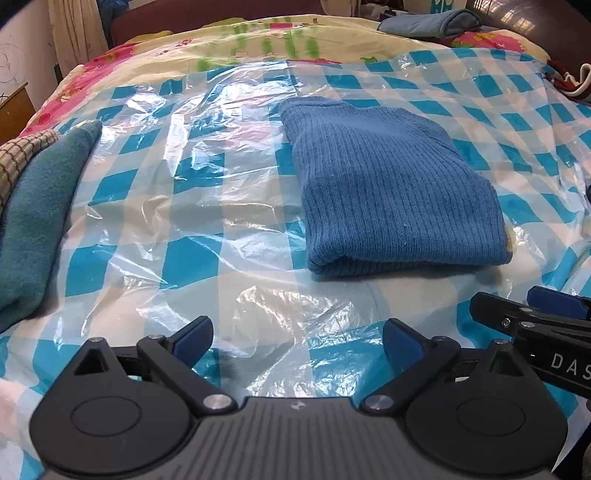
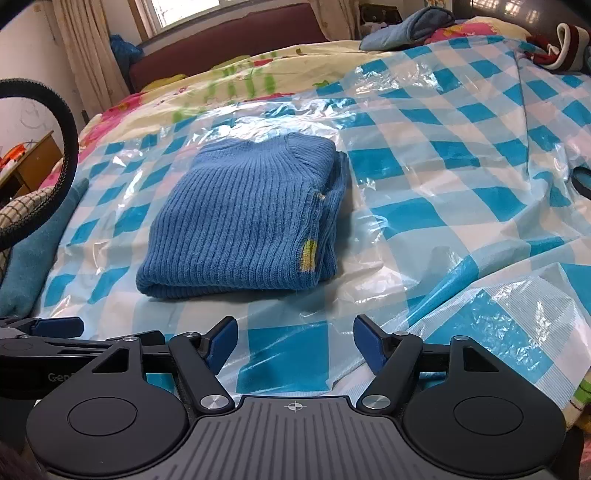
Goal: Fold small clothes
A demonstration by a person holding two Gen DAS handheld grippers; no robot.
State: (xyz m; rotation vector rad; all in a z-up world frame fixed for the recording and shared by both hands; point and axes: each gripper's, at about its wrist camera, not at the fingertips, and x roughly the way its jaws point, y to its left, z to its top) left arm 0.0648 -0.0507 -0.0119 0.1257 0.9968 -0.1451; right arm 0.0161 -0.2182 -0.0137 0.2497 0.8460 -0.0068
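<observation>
A blue ribbed knit sweater (image 1: 391, 192) lies folded into a compact rectangle on the blue-and-white checked plastic sheet (image 1: 184, 206). In the right wrist view the sweater (image 2: 243, 218) shows a small yellow patch at its right edge. My left gripper (image 1: 297, 341) hovers over the sheet in front of the sweater, open with nothing between its fingers. My right gripper (image 2: 293, 345) is also open and empty, just short of the sweater's near fold. Each gripper's black arm shows at the edge of the other's view.
A teal cloth (image 1: 33, 221) and a checked fabric (image 1: 22, 155) lie at the left. A floral bedspread (image 1: 236, 40) covers the far bed, with a blue folded garment (image 2: 410, 26) and a dark red item (image 2: 561, 48) at the back right. A dark headboard (image 2: 229, 40) stands behind.
</observation>
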